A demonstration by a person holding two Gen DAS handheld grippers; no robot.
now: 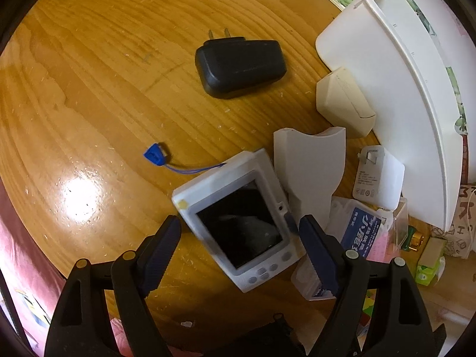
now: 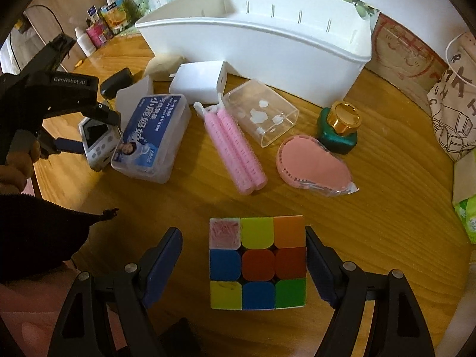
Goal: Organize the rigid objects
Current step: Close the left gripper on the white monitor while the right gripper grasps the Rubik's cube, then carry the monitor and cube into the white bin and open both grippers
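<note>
Left tool (image 1: 239,239) spread wide around the handheld (image 1: 238,220) on the table (image 1: 89,89), not gripping. Right tool (image 2: 244,253) also wide, straddling the cube (image 2: 257,263). Risk: left closes on the tilted case, skews it, knocks the floss box (image 1: 354,241). Bin (image 2: 267,47) is behind the clutter.

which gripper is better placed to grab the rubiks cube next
Right. The right gripper is open with the Rubik's cube between its fingers, one finger touching its side. The left gripper is open around the white handheld device.
</note>
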